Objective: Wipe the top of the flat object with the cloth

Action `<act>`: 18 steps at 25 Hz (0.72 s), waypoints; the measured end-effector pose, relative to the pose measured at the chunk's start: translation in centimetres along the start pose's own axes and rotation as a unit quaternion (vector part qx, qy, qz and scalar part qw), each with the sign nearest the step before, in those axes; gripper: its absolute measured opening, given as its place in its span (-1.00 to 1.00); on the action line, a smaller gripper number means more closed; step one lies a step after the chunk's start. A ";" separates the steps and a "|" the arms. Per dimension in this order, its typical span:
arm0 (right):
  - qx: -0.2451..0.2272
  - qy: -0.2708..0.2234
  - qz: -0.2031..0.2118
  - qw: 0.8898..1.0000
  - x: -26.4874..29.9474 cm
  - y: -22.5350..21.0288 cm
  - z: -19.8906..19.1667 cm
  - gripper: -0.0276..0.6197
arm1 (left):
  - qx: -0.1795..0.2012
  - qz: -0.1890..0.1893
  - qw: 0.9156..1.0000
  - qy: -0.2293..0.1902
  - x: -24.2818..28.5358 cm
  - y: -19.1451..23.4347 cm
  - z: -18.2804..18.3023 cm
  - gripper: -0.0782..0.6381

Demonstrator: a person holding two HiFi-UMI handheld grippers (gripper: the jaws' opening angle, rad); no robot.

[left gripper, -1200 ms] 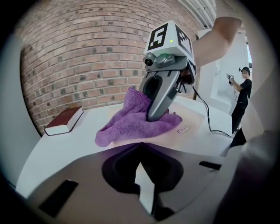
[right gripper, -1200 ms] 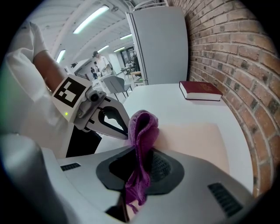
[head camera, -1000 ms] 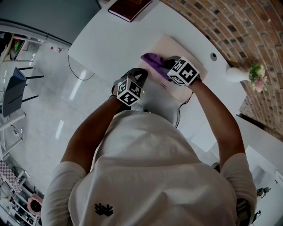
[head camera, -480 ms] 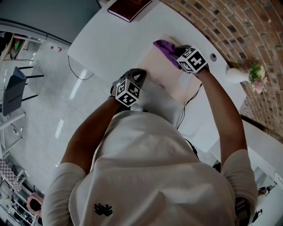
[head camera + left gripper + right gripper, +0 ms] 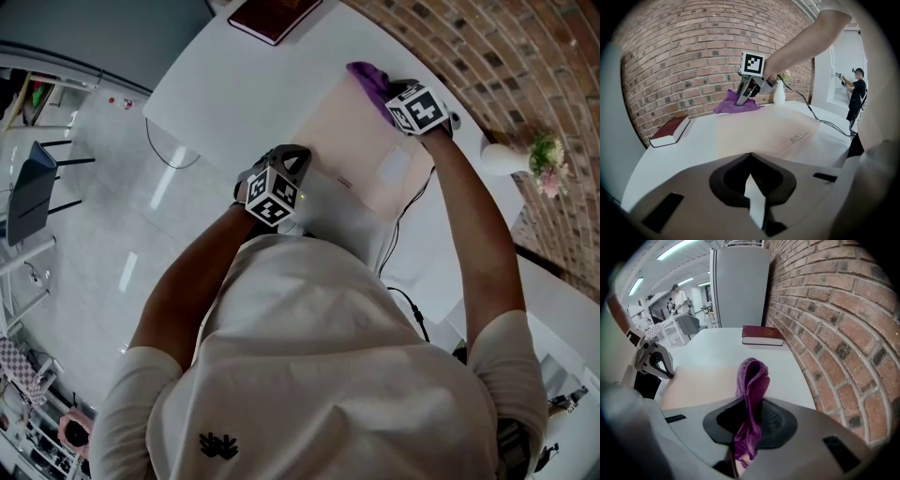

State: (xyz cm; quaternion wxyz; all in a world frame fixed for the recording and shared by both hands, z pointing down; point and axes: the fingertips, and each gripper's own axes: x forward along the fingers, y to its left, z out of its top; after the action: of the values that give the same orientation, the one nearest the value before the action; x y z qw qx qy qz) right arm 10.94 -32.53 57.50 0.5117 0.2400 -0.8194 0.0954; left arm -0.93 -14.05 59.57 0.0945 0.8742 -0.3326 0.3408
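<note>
Head view: your right gripper (image 5: 414, 108) holds the purple cloth (image 5: 367, 80) at the far corner of the flat pale-pink slab (image 5: 347, 141), and the rest of the slab lies toward you. Left gripper view: the left gripper (image 5: 750, 157) has its jaws together, empty. Right gripper view: jaws clamped on the cloth.

1 dark red book (image 5: 277, 14), closed, lying flat at the far end of 1 white table (image 5: 234, 94). 1 brick wall (image 5: 487, 56) running along the table's side. 1 white vase (image 5: 502, 157) holding pale flowers (image 5: 542, 155), by the wall. 1 black cable (image 5: 408, 211) trailing over the tabletop. 1 dark chair (image 5: 28, 192) on a glossy floor (image 5: 103, 244). 1 tall grey cabinet (image 5: 740, 287) beyond the table.
</note>
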 end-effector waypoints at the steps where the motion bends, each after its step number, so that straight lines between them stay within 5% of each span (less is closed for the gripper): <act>1: -0.003 0.001 -0.007 1.000 0.0 -0.3 0.0 -0.67 | 0.000 0.000 1.000 0.000 0.0 0.0 0.0 -0.72; 8: -0.006 -0.025 -0.008 1.000 -2.0 0.5 0.6 -0.67 | 0.001 -0.001 1.000 0.002 -0.1 0.0 -0.1 -0.72; 18: -0.029 -0.046 0.124 0.991 -6.5 13.5 -1.2 -0.67 | 0.004 -0.005 1.000 0.007 -0.1 -0.2 -0.1 -0.72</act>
State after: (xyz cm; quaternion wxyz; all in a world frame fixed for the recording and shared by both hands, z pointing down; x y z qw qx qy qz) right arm 7.60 -18.48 53.51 0.4647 0.1257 -0.8678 0.1233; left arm -0.96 -13.80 59.61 0.0954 0.8739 -0.3261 0.3478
